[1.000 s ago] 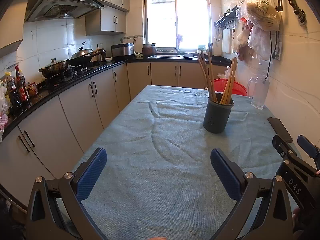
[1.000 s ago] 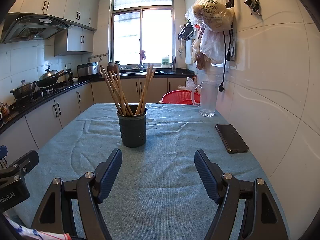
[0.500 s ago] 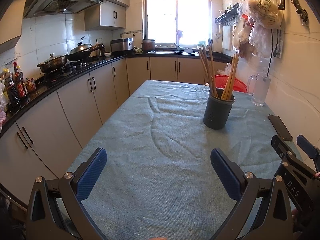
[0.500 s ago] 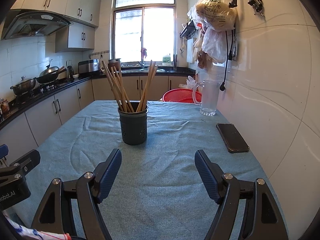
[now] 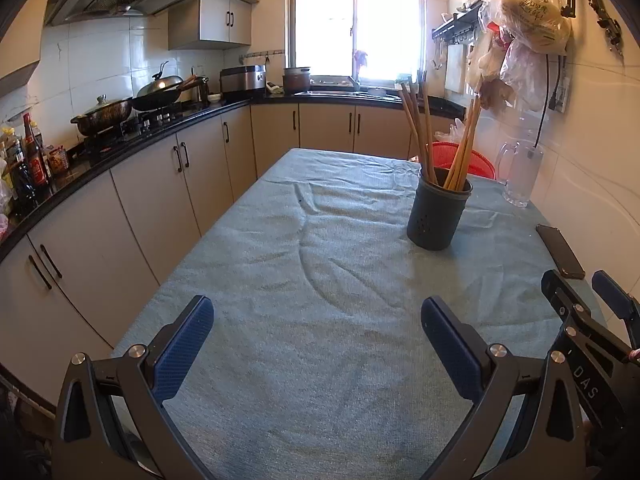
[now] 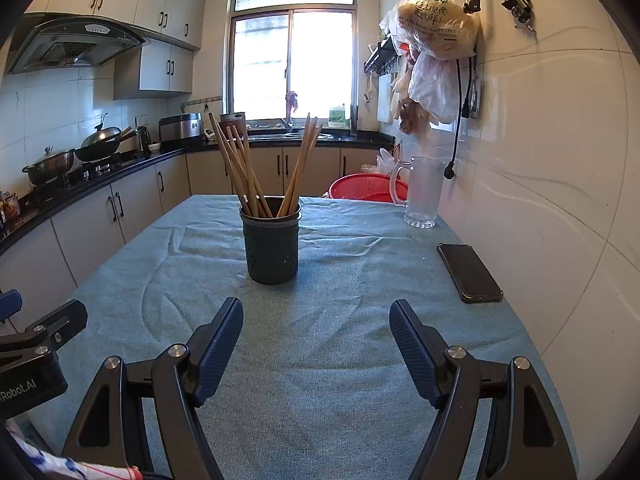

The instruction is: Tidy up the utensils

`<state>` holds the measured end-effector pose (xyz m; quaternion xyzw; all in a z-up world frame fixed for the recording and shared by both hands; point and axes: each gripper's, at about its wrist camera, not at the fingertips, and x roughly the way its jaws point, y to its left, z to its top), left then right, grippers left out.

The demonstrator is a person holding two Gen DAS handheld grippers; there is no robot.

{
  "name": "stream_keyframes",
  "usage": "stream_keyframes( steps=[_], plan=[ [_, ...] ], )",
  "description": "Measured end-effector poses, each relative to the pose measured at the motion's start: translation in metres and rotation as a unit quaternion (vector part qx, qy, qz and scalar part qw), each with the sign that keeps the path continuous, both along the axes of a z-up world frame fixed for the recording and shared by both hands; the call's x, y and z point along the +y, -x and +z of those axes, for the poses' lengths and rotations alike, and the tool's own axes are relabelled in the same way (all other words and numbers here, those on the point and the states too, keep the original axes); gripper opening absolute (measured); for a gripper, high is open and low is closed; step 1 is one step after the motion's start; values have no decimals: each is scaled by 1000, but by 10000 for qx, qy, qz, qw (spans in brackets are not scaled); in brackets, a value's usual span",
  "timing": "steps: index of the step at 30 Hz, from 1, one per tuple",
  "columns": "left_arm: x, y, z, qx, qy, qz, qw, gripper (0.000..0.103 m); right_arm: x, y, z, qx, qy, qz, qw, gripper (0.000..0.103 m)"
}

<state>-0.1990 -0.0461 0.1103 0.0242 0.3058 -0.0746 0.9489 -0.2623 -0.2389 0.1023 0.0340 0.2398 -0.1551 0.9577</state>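
Standing in a dark perforated holder (image 6: 270, 240), the wooden chopsticks (image 6: 240, 168) are the task's own thing, and they sit near the middle of the worktop (image 6: 320, 360), which is covered with a blue-green cloth. They rest with their lower ends down in the cup and their long axes rising steeply, fanned into two bunches: one leans toward the stove side, the other toward the tiled wall. That splay is likely just how loose sticks settle against a round rim, so the job looks either finished or not begun; I cannot say which.

Both tools hang back at the near edge, well apart from the holder. The right tongs (image 6: 316, 320) are spread wide with nothing between the pads, aimed almost straight at the holder. The left tongs (image 5: 316, 320) are likewise spread and empty, pointing across bare cloth with the holder off to their right.

Further out, a black phone (image 6: 470, 272) lies flat near the wall, a clear glass pitcher (image 6: 424, 192) stands beyond it, and a red basket (image 6: 366, 186) sits at the far end.
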Motion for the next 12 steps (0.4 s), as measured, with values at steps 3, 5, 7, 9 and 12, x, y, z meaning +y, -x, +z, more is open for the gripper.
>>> stream_keyframes(
  steps=[3,5,7,9,12],
  plan=[
    [0,-1,-2,24,-16,35,10000,103,1,-1,-1,29,5,15,10000,80],
    [0,-2,-3,39,-28,37,10000,103,1,-3,-2,52,-8,40,10000,80],
    [-1,-2,-4,53,-49,39,10000,103,2,-3,-4,80,-8,67,9999,80],
    [-2,-2,-5,49,-56,60,10000,103,3,-4,-5,106,2,82,9999,80],
    [-2,-2,-5,89,-65,25,9999,103,3,-5,-8,136,-33,105,9998,80]
  ],
)
